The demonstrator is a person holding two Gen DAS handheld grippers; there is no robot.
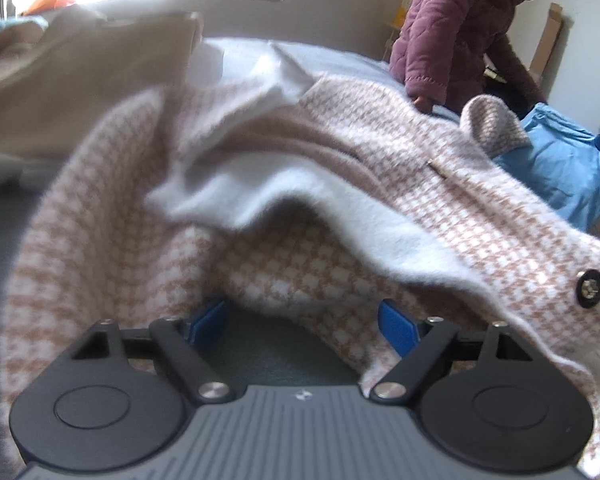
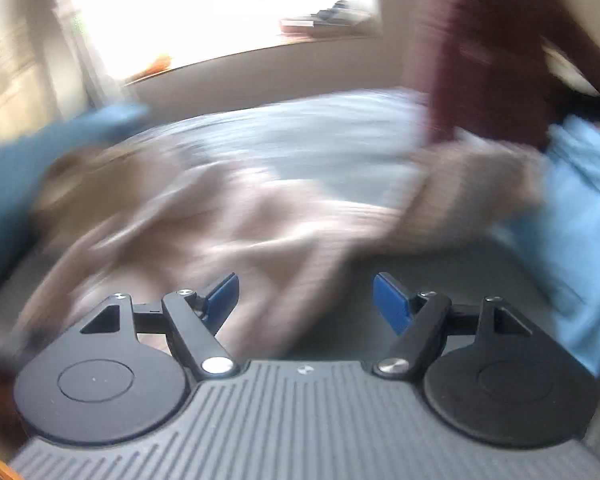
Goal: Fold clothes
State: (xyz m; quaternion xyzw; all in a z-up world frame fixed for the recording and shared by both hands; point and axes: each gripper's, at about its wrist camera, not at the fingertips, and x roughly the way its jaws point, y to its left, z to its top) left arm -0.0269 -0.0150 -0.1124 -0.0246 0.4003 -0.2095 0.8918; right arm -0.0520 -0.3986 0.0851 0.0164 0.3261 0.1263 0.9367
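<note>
Your left gripper [image 1: 305,320] is hanging over the pink-and-white houndstooth fleece garment [image 1: 340,184] with its blue-padded fingers [image 1: 396,330] standing wide apart; the fabric is bunching up in front of and partly around the tips, but the pads are not pressing on it, and bare dark grey surface [image 1: 276,344] is showing between them. The garment is lying rumpled across that grey surface and up onto the white sheet [image 1: 340,60] behind it, its white plush lining [image 1: 228,196] turned outward in a fold through the middle. A round black-and-silver snap button [image 1: 589,288] is sitting on the edge of the cloth at your right, and one rounded flap [image 1: 490,124] is curling up towards the light blue cloth [image 1: 560,168] at the far right. A beige blanket [image 1: 84,80] is lying at the left, well apart from the garment. A person in a quilted purple jacket [image 1: 456,32] is bending over the far side.

Your right gripper [image 2: 306,304] is also standing with its fingers [image 2: 392,306] apart and nothing between them. That view is heavily blurred: you are looking at the same pinkish garment [image 2: 220,216] spreading ahead of the tips, light blue fabric [image 2: 580,208] at the right edge and a bright window [image 2: 220,12] beyond
</note>
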